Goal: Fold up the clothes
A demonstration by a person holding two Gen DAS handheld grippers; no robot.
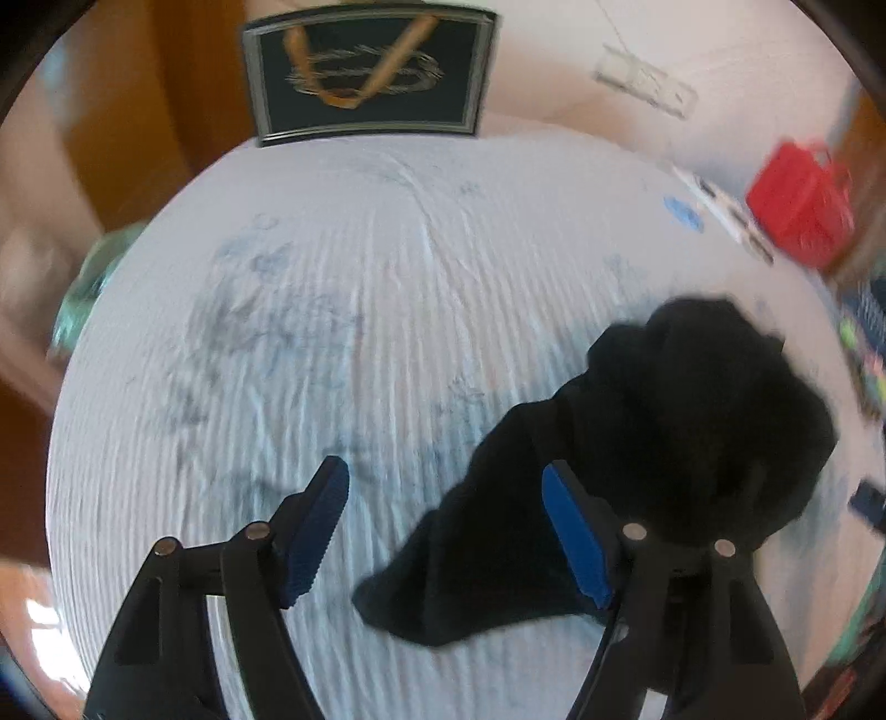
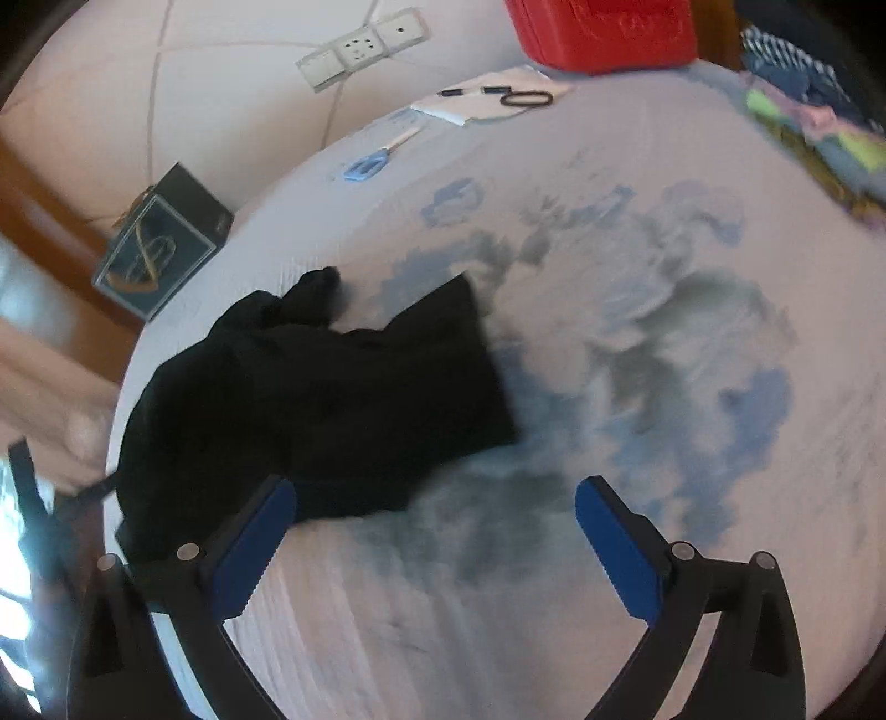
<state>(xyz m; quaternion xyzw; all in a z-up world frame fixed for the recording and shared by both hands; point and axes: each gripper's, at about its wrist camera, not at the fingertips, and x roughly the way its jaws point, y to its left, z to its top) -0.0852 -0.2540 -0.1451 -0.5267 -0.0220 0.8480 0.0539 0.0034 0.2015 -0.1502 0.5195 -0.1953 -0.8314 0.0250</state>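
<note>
Left wrist view: both tongs [image 1: 446, 531] [image 2: 434, 545] released, nothing gripped; black garment [image 2: 332, 387] bunched near bed [image 2: 609, 637] edge, slide-off risked.

Left gripper [image 1: 446, 531]: jaws apart, nothing pinched, angled down just left of cloth [image 1: 637, 443]. Right gripper [image 2: 434, 545]: jaws wide, empty, just right of cloth.

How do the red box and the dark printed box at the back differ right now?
Colour: the red box is plain bright red; the dark printed box is near-black with a gold design and pale border. Place: the red box stands at the table's far edge by the papers; the dark box stands off to its left, beyond that edge. Both are rectangular and closed.
</note>
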